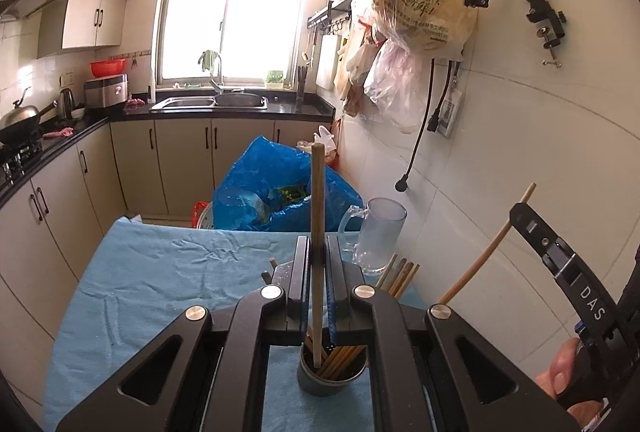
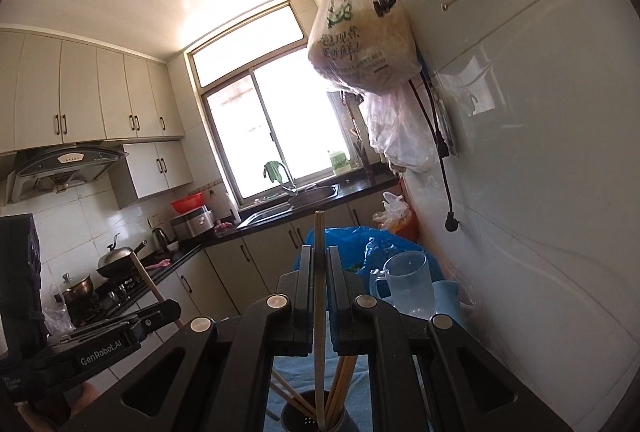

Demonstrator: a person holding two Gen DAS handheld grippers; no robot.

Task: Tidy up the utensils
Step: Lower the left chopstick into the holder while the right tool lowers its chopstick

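Chopstick [image 1: 318, 232] upright, pinched in L claw [image 1: 318, 252]; R claw [image 2: 319, 264] clamps another chopstick [image 2: 319, 272], above holder [image 1: 326, 378].

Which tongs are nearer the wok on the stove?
Left. The wok sits off to the left of the left tongs; the right tongs are farther over, on the other side of them, by the tiled wall.
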